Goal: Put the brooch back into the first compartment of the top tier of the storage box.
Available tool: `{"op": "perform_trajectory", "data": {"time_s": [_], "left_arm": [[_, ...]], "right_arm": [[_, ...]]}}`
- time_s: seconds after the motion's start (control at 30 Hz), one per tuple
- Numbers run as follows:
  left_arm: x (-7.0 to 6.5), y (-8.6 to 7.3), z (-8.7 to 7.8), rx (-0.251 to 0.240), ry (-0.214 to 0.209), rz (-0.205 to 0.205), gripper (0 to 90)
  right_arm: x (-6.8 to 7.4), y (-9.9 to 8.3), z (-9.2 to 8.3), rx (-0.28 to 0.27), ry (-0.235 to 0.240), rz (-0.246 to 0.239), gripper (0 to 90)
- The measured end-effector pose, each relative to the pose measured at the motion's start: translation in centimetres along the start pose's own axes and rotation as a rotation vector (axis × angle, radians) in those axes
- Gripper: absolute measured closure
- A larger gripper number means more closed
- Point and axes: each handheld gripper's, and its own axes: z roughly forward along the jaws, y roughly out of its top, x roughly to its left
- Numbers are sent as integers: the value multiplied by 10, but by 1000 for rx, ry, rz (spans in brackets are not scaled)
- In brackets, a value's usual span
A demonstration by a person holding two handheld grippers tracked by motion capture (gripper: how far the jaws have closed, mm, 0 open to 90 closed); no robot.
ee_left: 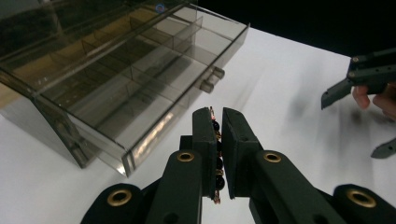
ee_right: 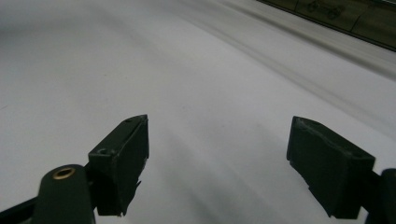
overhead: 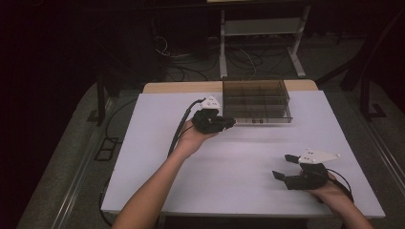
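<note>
A smoky see-through drawer box (overhead: 257, 101) with several compartments stands at the table's far middle, and its drawer front carries two small knobs (ee_left: 212, 79). My left gripper (overhead: 231, 123) hovers just in front of the box's left corner, held in a hand. In the left gripper view the box (ee_left: 116, 70) lies to the upper left. There the left gripper (ee_left: 217, 114) is shut on a short string of dark beads (ee_left: 217, 156) pinched between its pads. My right gripper (overhead: 282, 166) rests open near the front right of the table, nothing between its jaws (ee_right: 217, 163).
The white table (overhead: 239, 167) ends close behind the right hand at the front edge. Behind the table, cables and a white metal stand (overhead: 260, 28) sit on the dark floor. The right gripper (ee_left: 352, 126) also appears far right in the left gripper view.
</note>
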Motion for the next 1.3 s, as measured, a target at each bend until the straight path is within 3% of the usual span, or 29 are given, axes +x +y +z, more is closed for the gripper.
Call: {"op": "perform_trajectory", "data": {"time_s": [0.37,0.67,1.3], "left_arm": [[16,21,11,-5,33,-5,836],[28,30,24,21,67,-9,834],[46,18,56,99,124,-39,830]], "right_arm": [[0,0,0,-2,1,2,204],[0,0,-1,-3,1,2,204],[0,0,-1,-7,3,0,204]]}}
